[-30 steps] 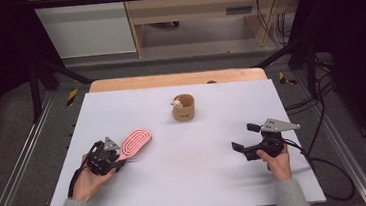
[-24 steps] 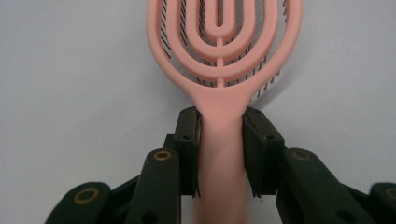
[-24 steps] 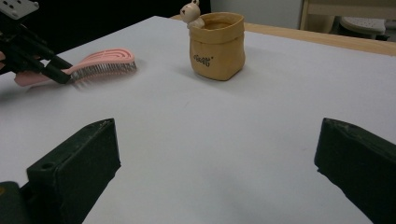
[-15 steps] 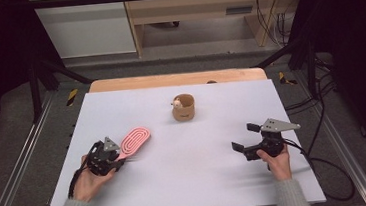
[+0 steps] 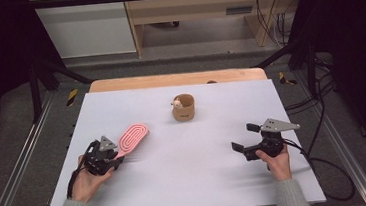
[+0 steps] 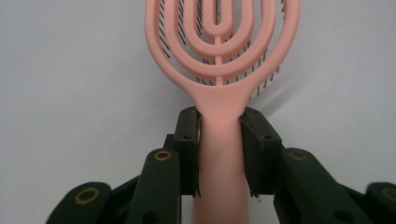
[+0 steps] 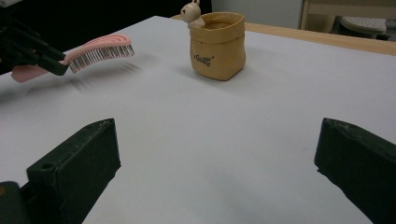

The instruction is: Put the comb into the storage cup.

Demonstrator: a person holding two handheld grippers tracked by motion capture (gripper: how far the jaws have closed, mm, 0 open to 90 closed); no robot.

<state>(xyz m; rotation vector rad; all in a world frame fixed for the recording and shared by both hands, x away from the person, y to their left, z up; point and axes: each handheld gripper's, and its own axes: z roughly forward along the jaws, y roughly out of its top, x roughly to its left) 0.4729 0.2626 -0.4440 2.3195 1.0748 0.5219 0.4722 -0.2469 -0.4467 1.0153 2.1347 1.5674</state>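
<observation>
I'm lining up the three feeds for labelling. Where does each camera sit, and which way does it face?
High view: above the person's side, looking forward and down on the white table; both forearms, left gripper and right gripper show.
Left gripper view: rides the left gripper, looking along its jaws clamped on the pink brush handle.
Right gripper view: rides the right gripper, low over the table, facing the tan pot between open jaws.
Shared: the brush appears in all three views.
</observation>
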